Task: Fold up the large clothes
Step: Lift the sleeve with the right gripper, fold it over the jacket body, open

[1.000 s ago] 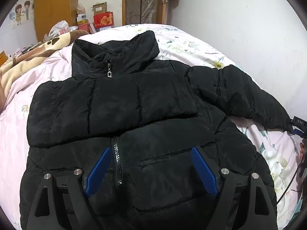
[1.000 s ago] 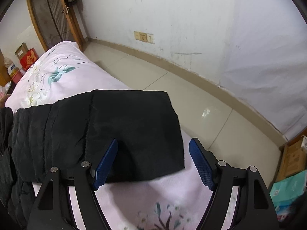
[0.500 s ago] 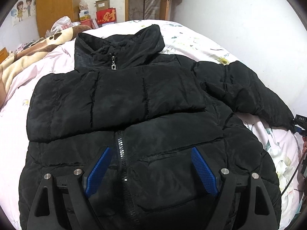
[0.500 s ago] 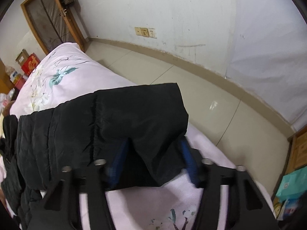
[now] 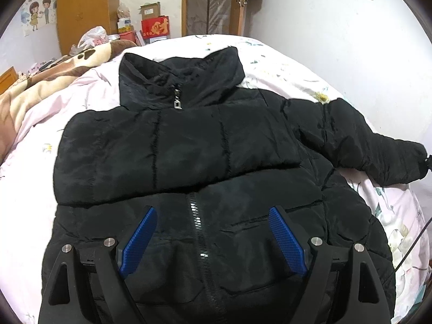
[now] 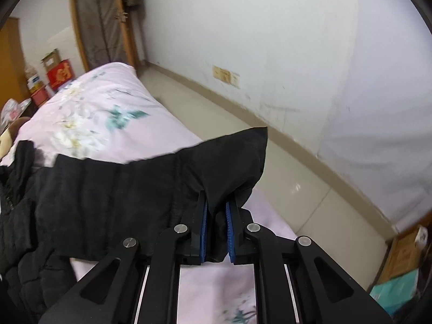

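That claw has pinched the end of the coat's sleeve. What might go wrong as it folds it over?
1. The right gripper pinches only a small bunch of the sleeve cuff; the puffy fabric might slip out mid-fold.
2. The cuff sits near the bed edge, so a dropped sleeve may fall toward the floor.
3. The left gripper hangs open above the black jacket, not pinning it, so pulling may drag the whole jacket.

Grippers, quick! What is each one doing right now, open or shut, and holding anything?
Left gripper: open, holding nothing, above the front of the black jacket.
Right gripper: shut on the sleeve cuff of the jacket.
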Demonstrator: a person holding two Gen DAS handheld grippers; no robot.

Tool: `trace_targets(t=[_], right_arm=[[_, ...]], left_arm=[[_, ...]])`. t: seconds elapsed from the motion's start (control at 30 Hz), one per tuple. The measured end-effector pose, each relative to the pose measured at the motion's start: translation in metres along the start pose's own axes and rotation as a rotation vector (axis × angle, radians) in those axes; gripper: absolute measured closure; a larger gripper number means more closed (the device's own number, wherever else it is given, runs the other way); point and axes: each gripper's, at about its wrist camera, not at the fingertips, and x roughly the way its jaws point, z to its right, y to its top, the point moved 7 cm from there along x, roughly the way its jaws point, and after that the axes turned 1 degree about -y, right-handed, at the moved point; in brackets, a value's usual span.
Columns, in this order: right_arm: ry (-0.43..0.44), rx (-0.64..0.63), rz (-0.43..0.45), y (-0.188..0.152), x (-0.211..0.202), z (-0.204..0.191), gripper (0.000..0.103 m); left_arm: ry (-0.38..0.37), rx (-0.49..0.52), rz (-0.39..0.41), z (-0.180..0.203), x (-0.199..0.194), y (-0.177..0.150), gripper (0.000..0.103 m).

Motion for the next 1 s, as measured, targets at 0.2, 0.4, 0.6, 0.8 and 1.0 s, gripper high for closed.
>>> trace_targets(t=[0.2, 0.4, 0.6, 0.8, 1.0], right_arm=[[0.078, -0.039, 0.063, 0.016, -0.040, -0.039, 0.092], [0.188, -0.173, 0.137, 0.027, -0.084, -0.112, 0.092], [0.245, -0.301, 0.162, 0.018, -0.104, -0.185, 0.092], [0.319, -0.365, 0.154, 0.000, -0.109, -0.249, 0.093], [0.403, -0.421, 0.162, -0.019, -0.126, -0.306, 0.093]], left_arm=[[0.014, -0.040, 0.010, -0.022, -0.013, 0.002, 0.018], [0.028, -0.067, 0.038, -0.043, -0.028, 0.004, 0.018], [0.043, -0.093, 0.057, -0.066, -0.035, 0.006, 0.018], [0.046, -0.115, 0.066, -0.088, -0.039, 0.008, 0.018], [0.062, -0.129, 0.087, -0.112, -0.047, 0.017, 0.018]])
